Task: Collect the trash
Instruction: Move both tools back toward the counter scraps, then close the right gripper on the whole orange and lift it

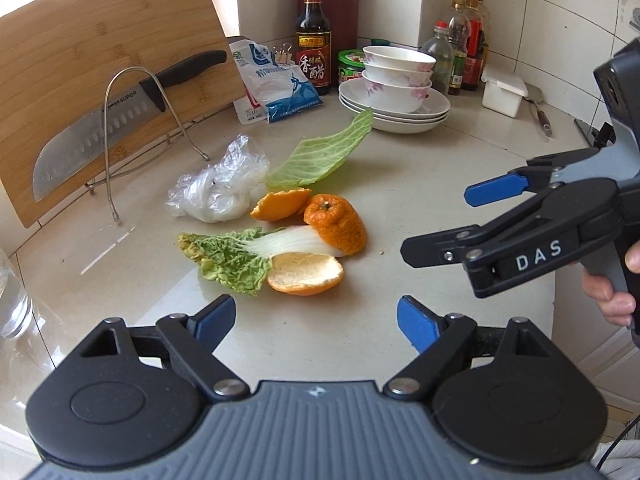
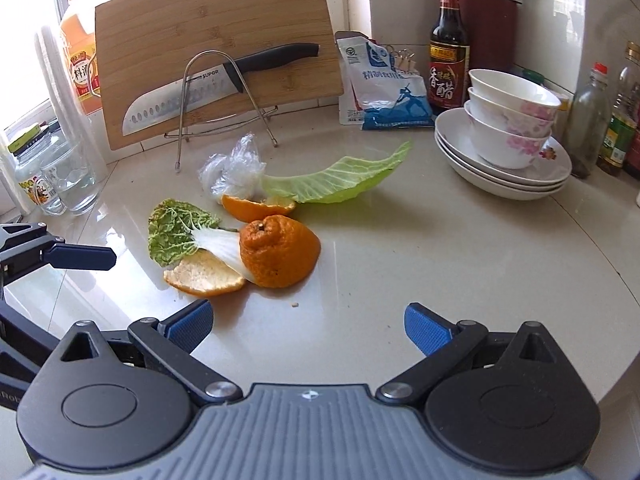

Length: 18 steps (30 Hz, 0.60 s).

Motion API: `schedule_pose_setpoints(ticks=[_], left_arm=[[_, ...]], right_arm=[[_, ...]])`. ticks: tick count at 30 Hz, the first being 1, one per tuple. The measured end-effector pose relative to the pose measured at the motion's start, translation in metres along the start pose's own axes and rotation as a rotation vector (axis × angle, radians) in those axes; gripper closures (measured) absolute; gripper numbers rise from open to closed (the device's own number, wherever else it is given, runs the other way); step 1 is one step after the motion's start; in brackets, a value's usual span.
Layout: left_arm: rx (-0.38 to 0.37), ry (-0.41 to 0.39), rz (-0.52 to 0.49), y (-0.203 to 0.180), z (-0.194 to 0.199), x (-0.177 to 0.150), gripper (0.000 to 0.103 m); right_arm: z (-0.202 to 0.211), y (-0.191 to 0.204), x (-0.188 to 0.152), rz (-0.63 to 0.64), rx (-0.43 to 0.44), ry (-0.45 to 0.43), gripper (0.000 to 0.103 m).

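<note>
Right now we hold both tongs, left gripper (image 1: pixel 316 322) and right gripper (image 2: pixel 308 322), released and empty. Far right, three white floral bowls (image 2: pixel 512 120) sit nested on stacked white plates (image 2: pixel 504 184); what they contain we cannot tell.

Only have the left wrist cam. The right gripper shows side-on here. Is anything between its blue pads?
Observer: No. From its own camera the right gripper is open, with only bare beige countertop between the pads.
Operator: What's past the left edge of the upright bamboo cutting board? It's cut off for me.
Observer: A large orange plastic bottle with a yellow cap stands behind that edge, by the window.
Operator: Anything else in that corner?
Observer: A clear glass jar with a green lid sits at the far left, next to a clear drinking glass.
</note>
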<state>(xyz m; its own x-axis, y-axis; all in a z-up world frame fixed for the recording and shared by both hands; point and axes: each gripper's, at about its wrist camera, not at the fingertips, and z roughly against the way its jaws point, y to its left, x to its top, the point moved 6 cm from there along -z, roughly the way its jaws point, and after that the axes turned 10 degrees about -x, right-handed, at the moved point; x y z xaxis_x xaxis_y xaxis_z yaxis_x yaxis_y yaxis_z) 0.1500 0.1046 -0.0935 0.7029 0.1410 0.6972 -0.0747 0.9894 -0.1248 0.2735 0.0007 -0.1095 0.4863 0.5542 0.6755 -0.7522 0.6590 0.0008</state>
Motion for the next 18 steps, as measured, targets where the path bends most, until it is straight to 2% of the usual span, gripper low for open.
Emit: schedule_pose_setpoints(ticks=[11,18], left_arm=[[0.015,0.006,0.055,0.021,-0.008,-0.002,0.015],[0.010,0.020,0.082,0.026,-0.013,-0.005,0.015]], right_arm=[[-0.054,0.019,0.038,-0.021,0.079,0.024,0.001],[-0.076,0.028,0.044,-0.014,0.106,0.054,0.013]])
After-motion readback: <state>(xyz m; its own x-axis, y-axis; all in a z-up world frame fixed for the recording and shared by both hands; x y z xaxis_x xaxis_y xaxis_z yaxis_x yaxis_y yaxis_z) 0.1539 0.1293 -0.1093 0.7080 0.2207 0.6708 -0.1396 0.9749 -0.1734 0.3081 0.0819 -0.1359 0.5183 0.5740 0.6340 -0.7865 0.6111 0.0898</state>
